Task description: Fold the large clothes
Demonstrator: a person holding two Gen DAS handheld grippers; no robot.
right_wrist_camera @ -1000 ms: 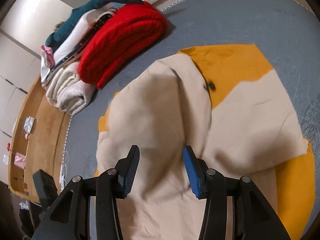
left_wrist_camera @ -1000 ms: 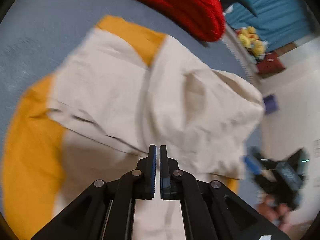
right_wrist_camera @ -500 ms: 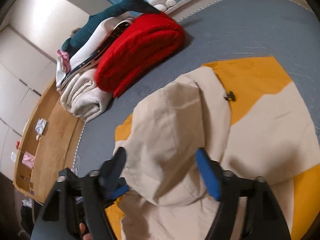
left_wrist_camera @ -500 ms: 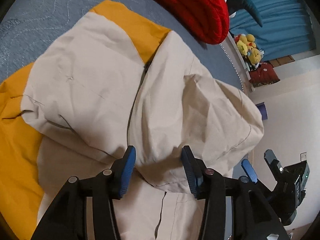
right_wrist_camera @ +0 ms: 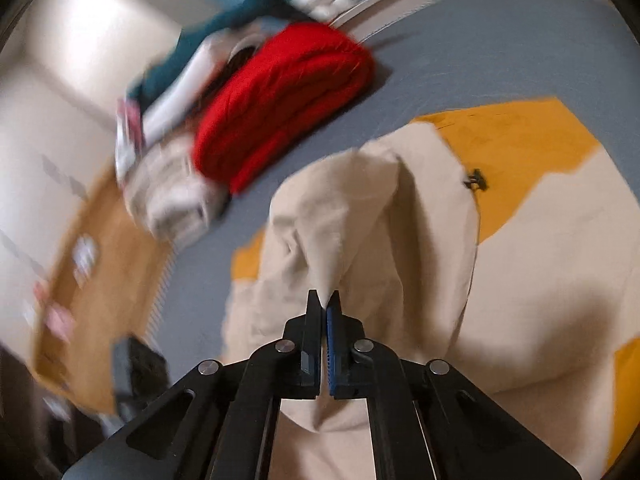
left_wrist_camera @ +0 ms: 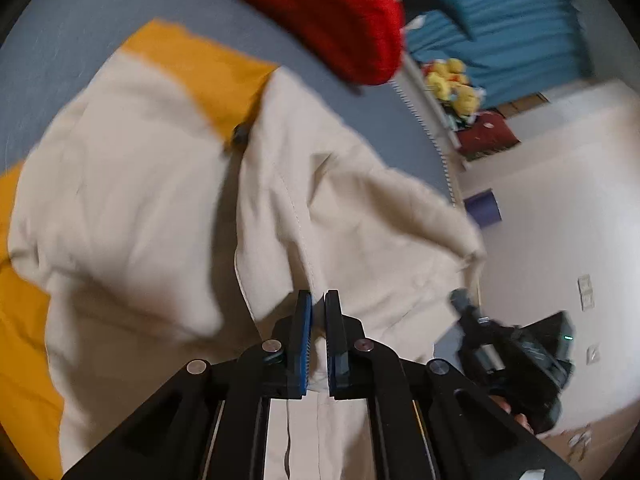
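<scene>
Left wrist view: my left gripper (left_wrist_camera: 318, 300) has its jaws clenched on a fold of the large cream-and-mustard cotton garment (left_wrist_camera: 132, 216), with cloth visible between the pads. Right wrist view: my right gripper (right_wrist_camera: 325, 300) has its jaws clenched on a raised peak of the same cream fabric. The garment lies spread on the grey-blue bed surface (left_wrist_camera: 80, 40), filling the centre and left of the left wrist frame, with the folded red knitted blanket (right_wrist_camera: 280, 100) beyond it at upper centre.

Risks, as I judge them:
- Each grip holds a thin pinch of cloth. A fast pull could strip the fabric out of the pads.
- Unequal travel of the two grippers would skew the fold line and bunch the loose cream layer.
- A high lift could drag the mustard layer beneath and disturb what is already laid.

Orientation: the long axis appears to run from my jaws at lower centre toward the mustard edge at upper left in the left wrist frame. Which end is the collar I cannot tell.
</scene>
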